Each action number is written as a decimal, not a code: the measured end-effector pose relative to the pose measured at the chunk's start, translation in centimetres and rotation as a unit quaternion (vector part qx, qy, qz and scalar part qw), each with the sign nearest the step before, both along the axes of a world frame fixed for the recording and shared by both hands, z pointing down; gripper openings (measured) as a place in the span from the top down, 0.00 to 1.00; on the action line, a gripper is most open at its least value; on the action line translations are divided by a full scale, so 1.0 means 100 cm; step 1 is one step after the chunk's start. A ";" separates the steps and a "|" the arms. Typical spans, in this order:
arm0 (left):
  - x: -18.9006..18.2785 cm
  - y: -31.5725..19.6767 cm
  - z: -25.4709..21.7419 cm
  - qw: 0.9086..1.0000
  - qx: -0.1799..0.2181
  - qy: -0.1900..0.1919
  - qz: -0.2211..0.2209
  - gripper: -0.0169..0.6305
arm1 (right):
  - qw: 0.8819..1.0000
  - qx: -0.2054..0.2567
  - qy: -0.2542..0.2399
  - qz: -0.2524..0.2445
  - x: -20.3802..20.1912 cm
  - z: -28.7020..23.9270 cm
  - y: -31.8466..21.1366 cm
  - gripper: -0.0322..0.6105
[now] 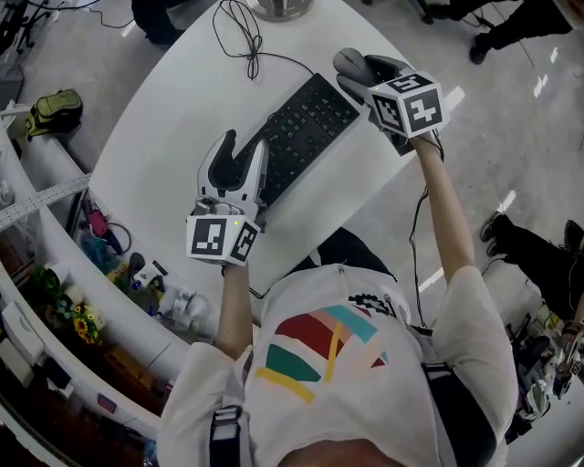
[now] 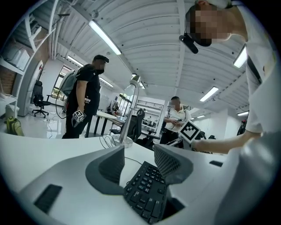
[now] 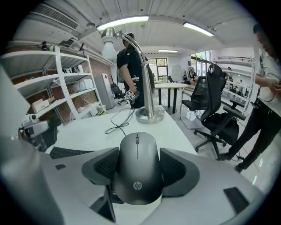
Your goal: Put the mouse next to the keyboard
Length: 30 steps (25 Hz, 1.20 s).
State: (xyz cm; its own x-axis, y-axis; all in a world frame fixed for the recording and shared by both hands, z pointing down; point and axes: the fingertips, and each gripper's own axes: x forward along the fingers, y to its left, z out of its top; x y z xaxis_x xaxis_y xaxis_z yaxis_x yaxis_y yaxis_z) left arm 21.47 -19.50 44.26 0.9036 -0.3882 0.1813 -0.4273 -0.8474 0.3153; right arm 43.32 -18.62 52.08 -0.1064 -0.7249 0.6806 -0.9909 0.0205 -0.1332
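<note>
A dark grey mouse (image 3: 136,171) sits between the jaws of my right gripper (image 3: 138,157), which is shut on its two sides. In the head view the mouse (image 1: 349,62) is just past the right end of the black keyboard (image 1: 306,132), near the white table's (image 1: 173,119) curved edge; whether it touches the table I cannot tell. My left gripper (image 1: 243,146) stands open at the keyboard's left end, with nothing between its fingers. The keyboard (image 2: 147,193) shows between and below those jaws.
A lamp base (image 1: 278,7) and a looped cable (image 1: 242,41) lie at the table's far side. The lamp (image 3: 149,114) stands beyond the mouse. An office chair (image 3: 215,110) and standing people are off the table. Cluttered shelves (image 1: 100,264) run along the left.
</note>
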 end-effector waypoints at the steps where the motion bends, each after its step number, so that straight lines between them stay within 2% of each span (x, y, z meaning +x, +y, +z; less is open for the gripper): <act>1: 0.002 -0.001 0.001 1.000 -0.001 -0.002 -0.002 0.61 | 1.000 -0.008 0.002 0.002 0.008 0.009 0.000 0.48; 7: 0.012 -0.004 0.013 0.999 0.008 -0.032 -0.001 0.61 | 0.999 -0.031 0.013 0.015 0.038 0.045 -0.005 0.48; 14: 0.018 -0.001 0.018 0.999 0.003 -0.037 0.000 0.61 | 0.998 -0.051 0.036 0.016 0.052 0.073 -0.010 0.48; 18: 0.017 0.000 0.019 0.999 0.002 -0.039 -0.001 0.61 | 0.998 -0.046 0.047 0.012 0.051 0.077 -0.010 0.48; 20: 0.015 0.000 0.017 0.999 0.004 -0.037 -0.001 0.61 | 0.997 -0.042 0.055 0.016 0.050 0.076 -0.010 0.48; 24: 0.010 0.002 0.008 1.000 0.009 -0.029 -0.004 0.61 | 0.991 -0.030 0.130 0.002 0.052 0.061 -0.011 0.48; 27: 0.002 0.004 -0.001 1.000 0.016 -0.021 -0.009 0.61 | 0.991 -0.016 0.136 -0.001 0.045 0.043 -0.010 0.48; 30: -0.011 0.006 -0.011 0.999 0.028 -0.011 -0.020 0.61 | 0.990 0.019 0.137 0.006 0.037 0.010 -0.009 0.48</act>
